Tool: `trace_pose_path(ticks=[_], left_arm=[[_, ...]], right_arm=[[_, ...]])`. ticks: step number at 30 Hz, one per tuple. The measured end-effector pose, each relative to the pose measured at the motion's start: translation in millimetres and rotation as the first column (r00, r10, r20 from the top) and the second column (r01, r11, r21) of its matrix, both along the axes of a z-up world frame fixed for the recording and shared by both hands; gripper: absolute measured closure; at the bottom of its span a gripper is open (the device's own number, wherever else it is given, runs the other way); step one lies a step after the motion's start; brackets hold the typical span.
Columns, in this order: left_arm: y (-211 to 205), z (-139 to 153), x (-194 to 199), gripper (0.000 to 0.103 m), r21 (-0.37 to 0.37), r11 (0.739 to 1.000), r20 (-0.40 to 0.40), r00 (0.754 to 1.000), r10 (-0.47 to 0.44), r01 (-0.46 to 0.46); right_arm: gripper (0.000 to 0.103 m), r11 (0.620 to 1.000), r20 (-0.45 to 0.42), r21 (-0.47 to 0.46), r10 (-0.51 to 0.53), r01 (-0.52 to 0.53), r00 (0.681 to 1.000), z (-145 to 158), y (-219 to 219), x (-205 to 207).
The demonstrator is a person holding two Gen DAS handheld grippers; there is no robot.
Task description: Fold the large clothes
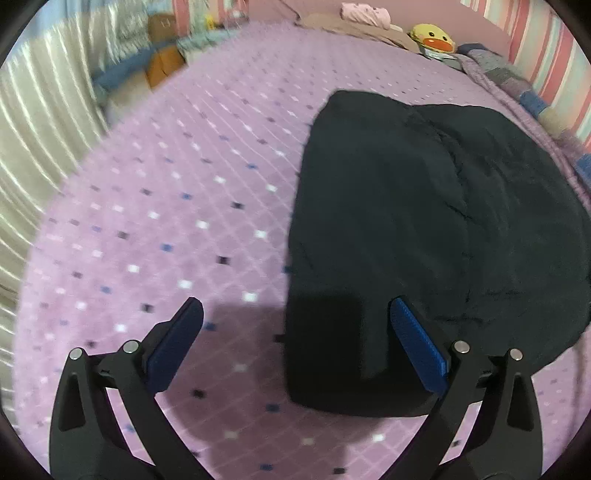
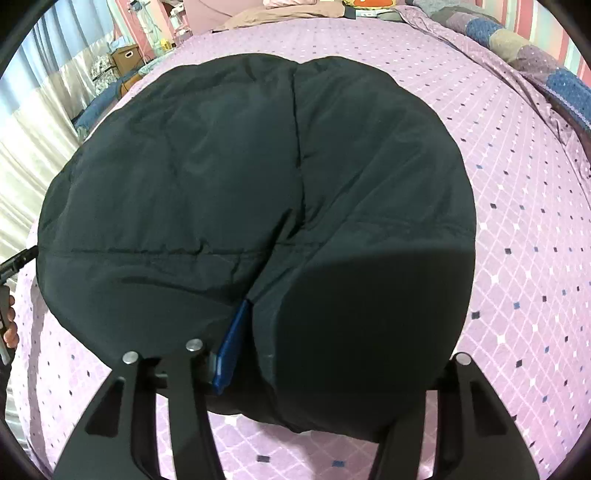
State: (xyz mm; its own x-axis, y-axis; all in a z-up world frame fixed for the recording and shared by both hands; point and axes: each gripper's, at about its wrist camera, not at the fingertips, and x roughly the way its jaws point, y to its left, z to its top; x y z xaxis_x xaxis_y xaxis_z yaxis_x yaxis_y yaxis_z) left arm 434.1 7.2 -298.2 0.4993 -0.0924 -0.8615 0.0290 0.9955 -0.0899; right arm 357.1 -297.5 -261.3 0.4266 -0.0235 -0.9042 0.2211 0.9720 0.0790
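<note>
A large black padded jacket [image 1: 424, 221] lies folded into a thick bundle on the purple patterned bed sheet [image 1: 166, 221]. My left gripper [image 1: 295, 325] is open above the sheet, its right pad [image 1: 417, 343] over the jacket's near left corner. In the right wrist view the jacket [image 2: 240, 166] fills the middle. My right gripper [image 2: 314, 332] has a fold of the jacket between its fingers; only the left blue pad [image 2: 231, 350] shows, the right one is hidden by fabric. The jaws stand fairly wide.
A yellow duck plush [image 1: 432, 37] and pink and brown clothes [image 1: 365, 14] lie at the far end of the bed. A patchwork quilt [image 2: 535, 62] runs along the right edge. Curtains [image 1: 37, 129] and cardboard boxes [image 1: 162, 48] stand at the left.
</note>
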Motion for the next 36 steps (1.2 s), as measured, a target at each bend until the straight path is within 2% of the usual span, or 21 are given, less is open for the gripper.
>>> trace_pose_path(ticks=[5, 8, 12, 15, 18, 22, 24, 27, 28, 29, 32, 34, 36], left_arm=[[-2, -21, 25, 0.003, -0.141, 0.990, -0.051, 0.998, -0.038, 0.030], [-1, -38, 30, 0.003, -0.262, 0.963, -0.076, 0.993, -0.090, 0.068], [-17, -44, 32, 0.003, -0.305, 0.944, -0.073, 0.985, -0.156, 0.127], [-42, -45, 33, 0.003, -0.274, 0.945, -0.068, 0.976, -0.206, 0.180], [-57, -49, 38, 0.003, -0.295, 0.937, -0.087, 0.971, -0.223, 0.188], [-66, -50, 48, 0.003, -0.323, 0.933, -0.147, 0.966, -0.212, 0.156], [-72, -48, 51, 0.003, -0.306, 0.938, -0.171, 0.960, -0.220, 0.161], [-84, -37, 44, 0.023, -0.248, 0.947, -0.151, 0.957, -0.246, 0.204], [-90, -33, 42, 0.030, -0.215, 0.952, -0.142, 0.957, -0.252, 0.219], [-100, -28, 40, 0.034, -0.162, 0.958, -0.133, 0.957, -0.259, 0.237], [-114, -20, 37, 0.046, -0.083, 0.965, -0.124, 0.958, -0.258, 0.249], [-121, -14, 39, 0.058, -0.055, 0.968, -0.122, 0.961, -0.250, 0.245], [-130, -4, 35, 0.063, -0.017, 0.971, -0.113, 0.964, -0.240, 0.240]], right_arm=[[0.048, 1.000, -0.004, -0.003, 0.003, -0.003, 1.000, 0, 5, 5], [0.048, 1.000, -0.001, 0.001, 0.004, -0.004, 1.000, 1, 2, 2], [0.048, 1.000, 0.008, 0.008, 0.008, -0.008, 1.000, -1, -6, -4], [0.048, 1.000, 0.013, 0.019, 0.003, -0.004, 1.000, -2, -10, -5], [0.048, 1.000, 0.019, 0.025, -0.003, 0.003, 1.000, -3, -14, -8], [0.048, 0.999, 0.027, 0.040, -0.011, 0.010, 1.000, -4, -19, -11], [0.048, 0.999, 0.026, 0.038, -0.014, 0.013, 1.000, -3, -21, -12], [0.048, 0.999, 0.024, 0.043, -0.029, 0.028, 0.999, -2, -23, -12], [0.049, 0.998, 0.024, 0.044, -0.037, 0.035, 0.999, 0, -23, -13], [0.049, 0.998, 0.024, 0.040, -0.040, 0.039, 0.999, 1, -23, -13], [0.055, 0.999, 0.030, 0.012, -0.042, 0.041, 0.999, 7, -21, -14], [0.064, 0.999, 0.038, 0.004, -0.044, 0.044, 0.998, 12, -21, -16], [0.069, 0.999, 0.039, 0.004, -0.041, 0.041, 0.998, 15, -22, -16]])
